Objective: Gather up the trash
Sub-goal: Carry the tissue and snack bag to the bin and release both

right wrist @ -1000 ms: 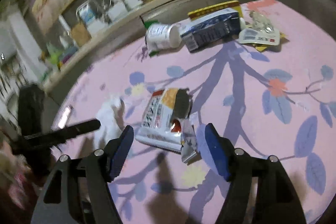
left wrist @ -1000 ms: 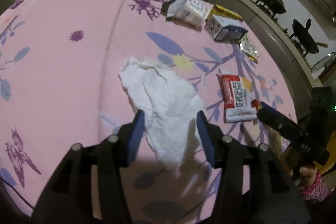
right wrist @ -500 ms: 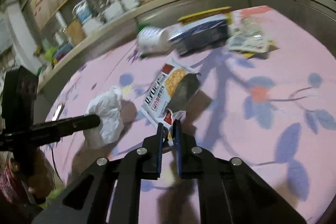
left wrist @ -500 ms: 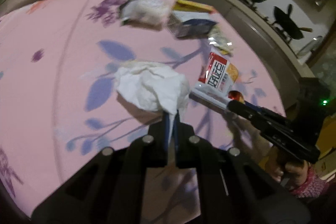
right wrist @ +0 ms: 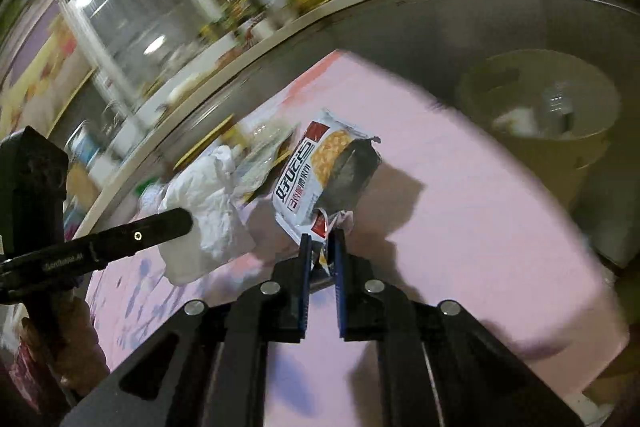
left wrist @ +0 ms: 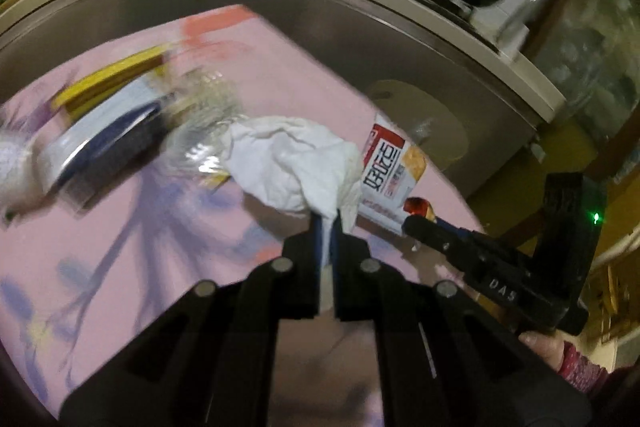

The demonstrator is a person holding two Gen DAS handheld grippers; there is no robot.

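Left wrist view: my left claw (left wrist: 327,227) is clamped on the crumpled white tissue (left wrist: 292,163), which bunches just ahead of the blue pads (left wrist: 318,239), above the pink floral desk (left wrist: 120,227). To its right, my right claw (right wrist: 322,247) pinches the torn corner of the snack packet (right wrist: 320,167) — the packet stands up ahead of its tips. Beyond the desk's edge, ahead and right, sits a pale bin (right wrist: 580,147) — blurred.

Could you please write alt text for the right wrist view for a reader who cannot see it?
The right tongs are shut on a corner of a snack wrapper, lifted above the pink tablecloth. To the left, the left tongs hold a crumpled white tissue; a pale bin stands beyond the table.
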